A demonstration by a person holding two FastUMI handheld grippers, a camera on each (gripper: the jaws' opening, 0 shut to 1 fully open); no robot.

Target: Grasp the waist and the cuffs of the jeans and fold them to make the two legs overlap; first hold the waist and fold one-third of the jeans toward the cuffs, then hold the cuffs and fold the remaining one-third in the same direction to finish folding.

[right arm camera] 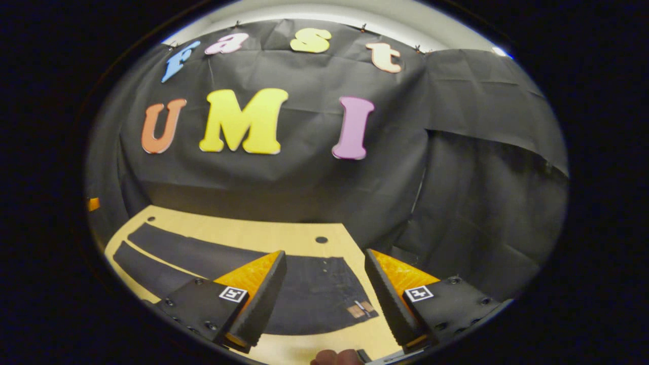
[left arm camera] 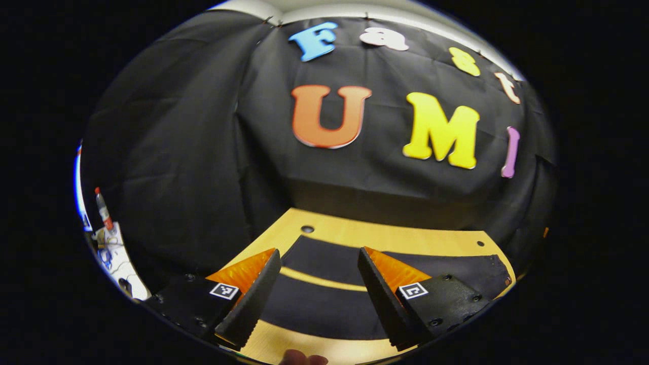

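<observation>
Dark jeans (left arm camera: pixel 324 299) lie flat on a light wooden table (left arm camera: pixel 385 235), the two legs spread apart with a strip of wood showing between them. In the left gripper view my left gripper (left arm camera: pixel 319 258) hovers open above the legs, with nothing between its fingers. In the right gripper view the jeans (right arm camera: pixel 304 289) show their waist end with a small tan patch (right arm camera: pixel 361 308) near the table's right edge. My right gripper (right arm camera: pixel 325 258) hangs open above that waist end, holding nothing.
The black cloth wall stands close behind the table (right arm camera: pixel 243 230). Round holes mark the tabletop near the far edge (left arm camera: pixel 307 229) (right arm camera: pixel 321 239). A fingertip (left arm camera: pixel 302 359) shows at the bottom of the left gripper view. Clutter with a red-capped bottle (left arm camera: pixel 103 208) sits far left.
</observation>
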